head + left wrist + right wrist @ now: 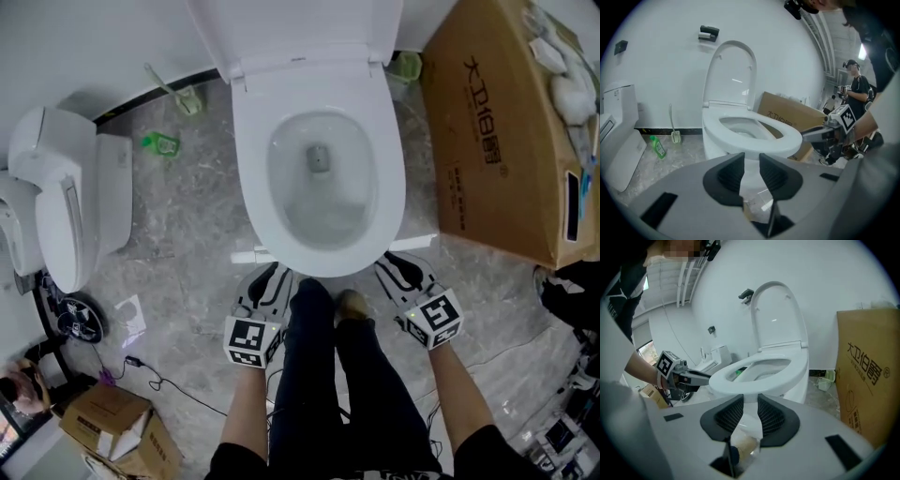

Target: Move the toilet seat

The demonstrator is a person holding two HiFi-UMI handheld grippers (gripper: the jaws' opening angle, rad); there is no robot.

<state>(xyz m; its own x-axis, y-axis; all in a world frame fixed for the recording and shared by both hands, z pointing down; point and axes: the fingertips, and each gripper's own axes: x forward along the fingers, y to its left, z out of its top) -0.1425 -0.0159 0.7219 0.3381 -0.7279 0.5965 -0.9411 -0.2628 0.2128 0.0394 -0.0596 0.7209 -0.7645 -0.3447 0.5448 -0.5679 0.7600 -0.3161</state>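
Observation:
The white toilet seat [251, 173] lies down on the bowl, and its lid [300, 28] stands upright against the wall. My left gripper [270, 276] sits at the seat's front left rim and my right gripper [392, 267] at its front right rim. In the left gripper view the jaws [751, 158] stand a little apart with nothing between them, just below the seat's front edge [778, 140]. The right gripper [750, 400] looks the same, with a narrow empty gap under the seat [740, 379]. Each gripper shows in the other's view beside the rim.
A large cardboard box [497, 131] stands close on the right of the toilet. A second toilet [66, 206] lies on the floor at the left. A green bottle [161, 142] and a brush [183, 94] are near the wall. The person's legs [328, 375] stand between the grippers.

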